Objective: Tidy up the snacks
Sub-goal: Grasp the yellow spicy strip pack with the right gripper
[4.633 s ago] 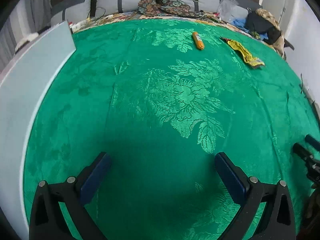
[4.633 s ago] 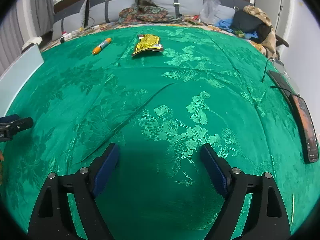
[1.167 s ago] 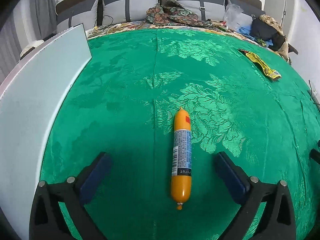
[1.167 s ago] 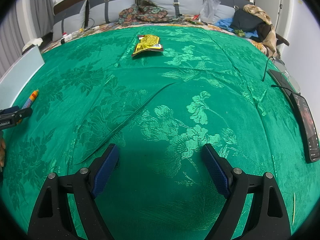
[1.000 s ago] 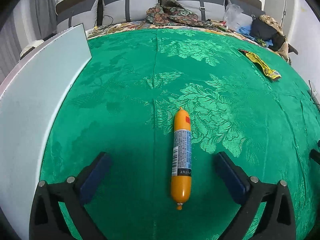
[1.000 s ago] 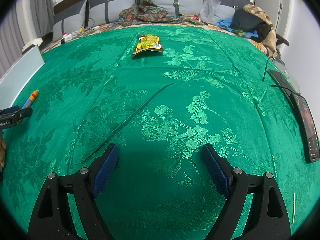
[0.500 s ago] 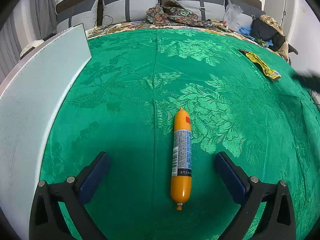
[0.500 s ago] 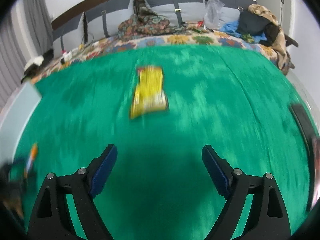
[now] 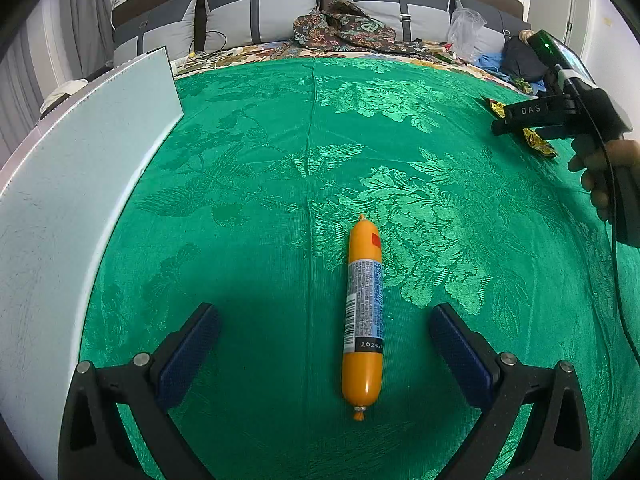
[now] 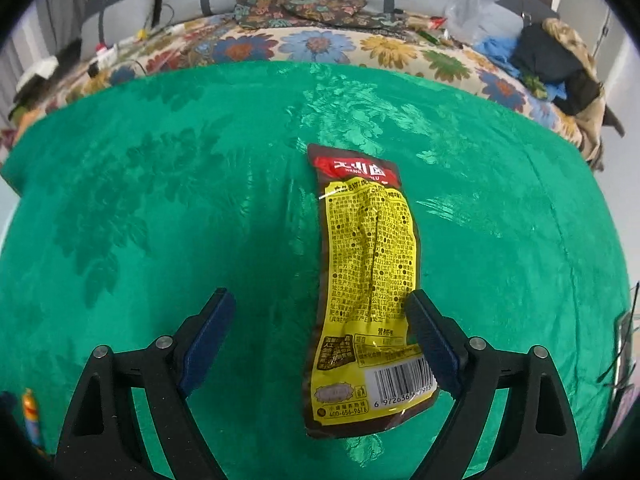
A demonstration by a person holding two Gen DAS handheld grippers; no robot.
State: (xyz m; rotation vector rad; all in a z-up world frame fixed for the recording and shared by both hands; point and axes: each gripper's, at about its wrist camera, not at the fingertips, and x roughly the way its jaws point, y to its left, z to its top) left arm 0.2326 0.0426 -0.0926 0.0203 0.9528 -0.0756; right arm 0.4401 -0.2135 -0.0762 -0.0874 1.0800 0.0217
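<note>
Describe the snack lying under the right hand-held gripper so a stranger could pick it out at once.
On the green floral cloth, look between the open right hand-held gripper: a flat yellow snack packet lies there. Its red top band and barcode set it apart from the round orange sausage stick lying by the left hand-held gripper.

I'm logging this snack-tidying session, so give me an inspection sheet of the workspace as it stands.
Surface: green cloth with a woven flower pattern, spread over a bed.
Job's things: orange sausage lying flat between the open left tongs; yellow snack packet lying flat between the open right tongs, its edge close to the right finger.
Clutter: pale board along the left edge.
Grippers: both open, holding nothing.
Cables: black cable hanging from the right tool.
Surroundings: grey pillows, patterned cloth, plastic bag, dark clothes at the headboard.
</note>
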